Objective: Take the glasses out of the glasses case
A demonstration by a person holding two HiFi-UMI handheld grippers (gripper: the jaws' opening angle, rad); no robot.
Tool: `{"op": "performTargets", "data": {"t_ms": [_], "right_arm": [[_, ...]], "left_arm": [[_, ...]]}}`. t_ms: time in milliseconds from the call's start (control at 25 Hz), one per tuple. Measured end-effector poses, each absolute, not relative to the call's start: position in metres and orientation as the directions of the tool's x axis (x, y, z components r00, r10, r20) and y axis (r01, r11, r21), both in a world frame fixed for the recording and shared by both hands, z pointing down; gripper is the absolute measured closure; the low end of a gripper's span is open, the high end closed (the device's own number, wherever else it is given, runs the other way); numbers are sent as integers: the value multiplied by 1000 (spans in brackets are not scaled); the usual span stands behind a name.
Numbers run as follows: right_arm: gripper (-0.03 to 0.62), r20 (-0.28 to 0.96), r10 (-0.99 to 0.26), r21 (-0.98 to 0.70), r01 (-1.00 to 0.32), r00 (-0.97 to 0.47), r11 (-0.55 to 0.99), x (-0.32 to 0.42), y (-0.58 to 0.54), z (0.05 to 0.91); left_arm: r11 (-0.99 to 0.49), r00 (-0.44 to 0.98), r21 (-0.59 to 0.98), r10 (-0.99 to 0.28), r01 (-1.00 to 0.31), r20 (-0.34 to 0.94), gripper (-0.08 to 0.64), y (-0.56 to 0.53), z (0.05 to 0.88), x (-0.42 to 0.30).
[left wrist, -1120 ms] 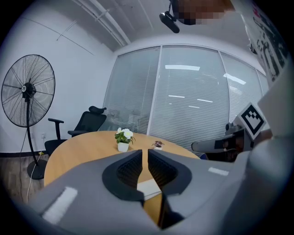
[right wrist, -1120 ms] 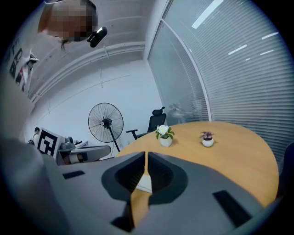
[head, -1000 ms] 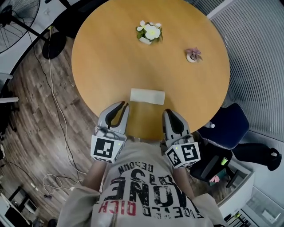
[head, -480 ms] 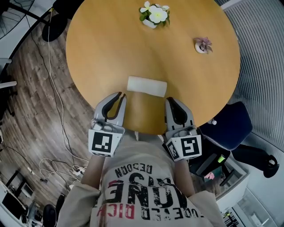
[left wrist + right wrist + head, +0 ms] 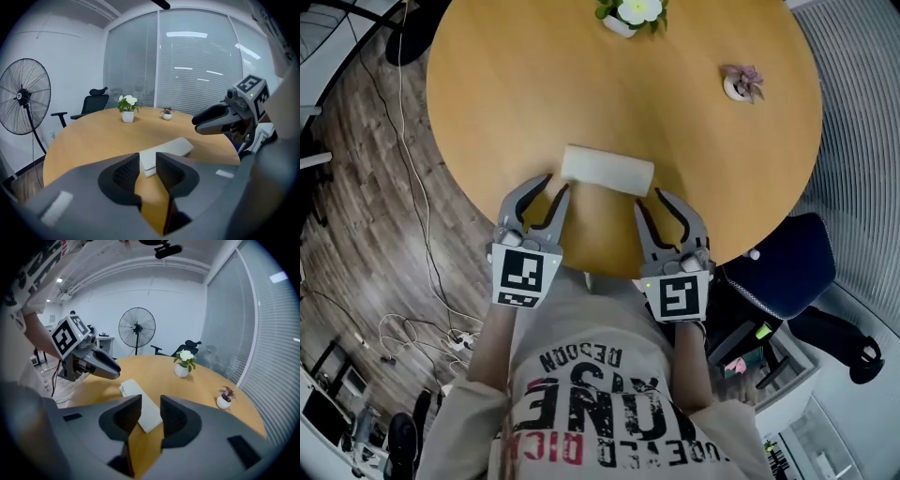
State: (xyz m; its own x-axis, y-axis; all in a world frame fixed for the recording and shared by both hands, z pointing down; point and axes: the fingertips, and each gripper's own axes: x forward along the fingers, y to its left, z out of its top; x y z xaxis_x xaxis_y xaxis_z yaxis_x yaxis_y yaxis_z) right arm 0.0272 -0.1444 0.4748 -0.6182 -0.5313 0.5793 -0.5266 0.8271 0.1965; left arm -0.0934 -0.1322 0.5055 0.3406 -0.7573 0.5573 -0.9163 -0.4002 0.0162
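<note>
Both grippers have come down toward the counter's near edge since a second ago, and their jaws, then nearly together, now stand apart. The glasses case [image 5: 607, 170], a white oblong, lies crosswise on the counter [image 5: 581, 75] a little in from that near edge. Its lid is shut, so whether glasses are inside cannot be seen.

The left gripper [image 5: 557, 184] points at the case's left end and the right gripper [image 5: 649, 199] at its right end, each just short of it. Both sets of jaws are opening, and nothing is between the pads; in each gripper view the case shows through the gap, ahead of the tips. This flanking likely sets up one gripper to steady the case while the other lifts the lid.

Toward the far edge stand a white pot of flowers [image 5: 633, 11] and, well apart from it near the right edge, a small potted plant [image 5: 742, 82]. A blue chair [image 5: 778, 267] sits beside the counter on the right, and a standing fan [image 5: 23, 96] stands on the floor beyond the counter.
</note>
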Motion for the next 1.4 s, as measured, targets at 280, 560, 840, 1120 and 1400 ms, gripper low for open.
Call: {"op": "performTargets", "data": {"t_ms": [280,560,840,1120,1400], "right_arm": [[483,645,-472,243,-425,-600,872,26,-143,506],[459,721,-432,338,-269,-542,902,24,-140,533],[446,780,-439,450,-88,-445,889,22,-140,552],[446,770,-481,517,-30,-419,855,24,-142,553],[448,759,-478,482,-111,-442,869,24,-146,543]], "left_arm": [[-438,328,4,-668,-899,668,434,-127,550,-88],[-472,318,-15,-618,-882,719,431,-132,568,-82],[-464,329,21,-595,-886,734,430,-134,567,-81],[-403,363,123,-602,-907,711,431,-133,571,-81],[-395,353,115,-606,-912,713,431,-134,571,-81]]}}
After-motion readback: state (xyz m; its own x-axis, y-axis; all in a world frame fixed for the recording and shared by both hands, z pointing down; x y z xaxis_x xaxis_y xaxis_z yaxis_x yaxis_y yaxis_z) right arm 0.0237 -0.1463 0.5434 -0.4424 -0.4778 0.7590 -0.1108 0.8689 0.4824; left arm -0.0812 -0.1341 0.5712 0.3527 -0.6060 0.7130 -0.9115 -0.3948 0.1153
